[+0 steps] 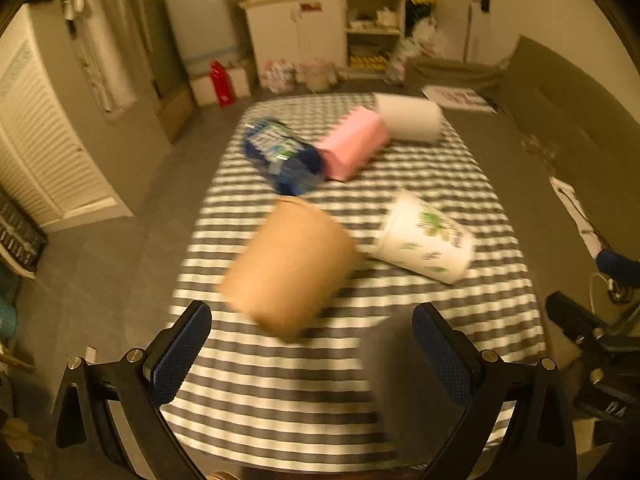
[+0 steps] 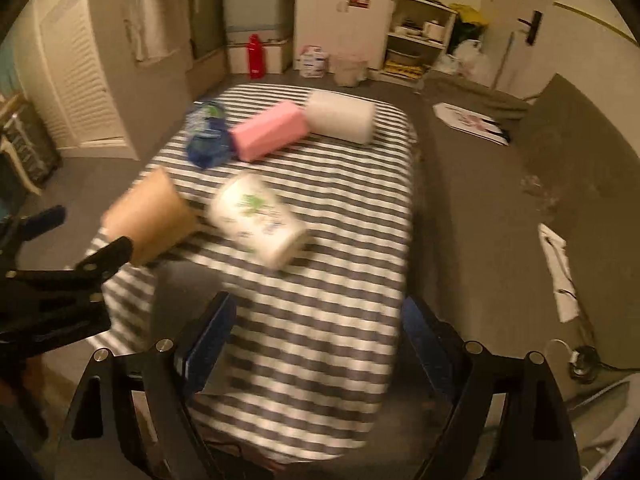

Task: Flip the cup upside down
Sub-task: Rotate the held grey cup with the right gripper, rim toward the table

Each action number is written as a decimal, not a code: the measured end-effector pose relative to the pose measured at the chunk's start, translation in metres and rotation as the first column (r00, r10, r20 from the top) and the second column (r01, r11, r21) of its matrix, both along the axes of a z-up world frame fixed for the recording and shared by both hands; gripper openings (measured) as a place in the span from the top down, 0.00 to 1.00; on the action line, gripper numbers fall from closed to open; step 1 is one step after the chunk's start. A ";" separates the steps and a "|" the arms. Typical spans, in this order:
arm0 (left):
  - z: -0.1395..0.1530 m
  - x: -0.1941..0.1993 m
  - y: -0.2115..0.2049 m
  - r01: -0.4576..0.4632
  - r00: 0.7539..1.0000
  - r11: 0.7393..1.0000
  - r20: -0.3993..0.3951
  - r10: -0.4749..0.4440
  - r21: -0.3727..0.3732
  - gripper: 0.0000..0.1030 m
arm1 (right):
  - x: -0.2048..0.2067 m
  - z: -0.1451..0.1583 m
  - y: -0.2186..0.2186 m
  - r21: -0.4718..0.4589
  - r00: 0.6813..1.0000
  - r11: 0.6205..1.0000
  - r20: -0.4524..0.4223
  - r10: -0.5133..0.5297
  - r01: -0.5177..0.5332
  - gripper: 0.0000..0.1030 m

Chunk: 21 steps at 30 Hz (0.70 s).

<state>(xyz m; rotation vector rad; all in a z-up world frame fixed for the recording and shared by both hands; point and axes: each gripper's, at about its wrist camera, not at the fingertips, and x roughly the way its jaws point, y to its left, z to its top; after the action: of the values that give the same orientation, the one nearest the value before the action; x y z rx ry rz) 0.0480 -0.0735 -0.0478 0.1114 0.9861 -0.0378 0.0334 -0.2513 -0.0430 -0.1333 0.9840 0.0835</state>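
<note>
A brown paper cup [image 1: 290, 266] stands on the striped table [image 1: 320, 392], seemingly upside down; it also shows in the right wrist view [image 2: 150, 216]. A white cup with green print [image 1: 424, 238] stands beside it, blurred, also in the right wrist view [image 2: 258, 220]. My left gripper [image 1: 316, 344] is open and empty, just short of the brown cup. It shows at the left of the right wrist view [image 2: 76, 236]. My right gripper [image 2: 316, 332] is open and empty, above the near table, short of the white cup.
A blue packet [image 1: 284, 156], a pink box [image 1: 354, 144] and a white roll [image 1: 410, 118] lie at the far end of the table. Grey floor surrounds the table. Cabinets [image 1: 304, 36] and a red bottle [image 1: 222, 84] stand behind.
</note>
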 end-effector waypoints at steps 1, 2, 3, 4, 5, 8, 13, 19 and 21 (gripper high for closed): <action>-0.003 0.004 -0.007 0.011 1.000 1.000 -0.024 -0.010 0.005 0.00 | 0.002 -0.001 -0.005 0.003 1.000 1.000 -0.004 -0.001 0.001 0.17; -0.007 0.008 -0.016 0.023 0.998 1.000 -0.053 -0.022 0.014 0.00 | 0.003 -0.005 -0.011 0.014 1.000 1.000 -0.014 -0.004 0.004 0.17; -0.010 0.011 -0.020 0.033 0.997 0.999 -0.071 -0.031 0.018 0.00 | 0.004 -0.007 -0.016 0.020 1.000 1.000 -0.021 -0.012 0.013 0.17; -0.015 0.014 -0.025 0.040 0.995 0.999 -0.094 -0.037 0.028 0.00 | 0.004 -0.007 -0.018 0.019 1.000 1.000 -0.022 -0.018 0.019 0.17; -0.017 0.015 -0.027 0.040 0.993 0.999 -0.111 -0.036 0.035 0.00 | 0.004 -0.008 -0.020 0.015 1.000 1.000 -0.020 -0.024 0.024 0.17; -0.028 0.020 -0.027 0.025 0.984 1.000 -0.174 -0.025 0.000 0.00 | 0.003 -0.006 -0.022 0.000 1.000 1.000 -0.005 -0.026 0.026 0.17; -0.048 0.032 -0.020 -0.039 0.946 0.993 -0.323 0.002 -0.108 0.01 | 0.003 -0.004 -0.019 0.004 1.000 1.000 0.010 -0.015 0.015 0.17; -0.063 0.030 -0.027 -0.024 0.900 0.985 -0.432 -0.052 -0.170 0.08 | 0.001 -0.003 -0.016 -0.016 1.000 1.000 0.029 -0.004 0.005 0.17; -0.063 0.032 -0.027 -0.037 0.886 0.974 -0.459 -0.072 -0.225 0.21 | 0.001 0.000 -0.017 -0.006 0.999 1.000 0.036 -0.009 0.009 0.17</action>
<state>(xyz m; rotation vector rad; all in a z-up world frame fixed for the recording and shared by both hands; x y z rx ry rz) 0.0800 -0.1004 -0.1108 -0.1071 1.4555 -0.2025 0.0342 -0.2687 -0.0435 -0.1356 0.9485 0.0692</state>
